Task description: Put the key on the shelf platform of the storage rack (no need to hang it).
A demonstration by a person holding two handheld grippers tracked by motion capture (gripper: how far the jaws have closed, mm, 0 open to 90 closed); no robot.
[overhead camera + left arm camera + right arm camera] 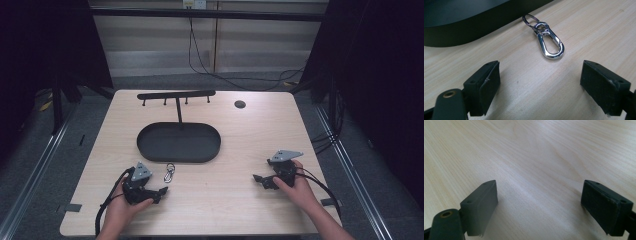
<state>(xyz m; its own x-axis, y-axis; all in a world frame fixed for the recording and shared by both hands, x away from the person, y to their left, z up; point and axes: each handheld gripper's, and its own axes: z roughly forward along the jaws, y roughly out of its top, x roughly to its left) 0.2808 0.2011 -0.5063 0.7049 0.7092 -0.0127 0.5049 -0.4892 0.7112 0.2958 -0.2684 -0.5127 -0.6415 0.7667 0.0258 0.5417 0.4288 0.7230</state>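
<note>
A shiny metal carabiner clip with a key ring (548,40) lies flat on the wooden table, just in front of the black oval tray (145,142); in the high view the clip (169,173) sits at the tray's near left edge. My left gripper (161,192) rests low on the table a little short of the clip, jaws wide open with bare wood between them (540,87). My right gripper (258,179) sits at the near right of the table, pointing left, also open over bare wood (539,207).
A black T-shaped hanger stand (177,96) with several pegs rises from the tray's far end. A dark round grommet (240,104) is set in the tabletop at the far right. Cables run along the floor behind the table.
</note>
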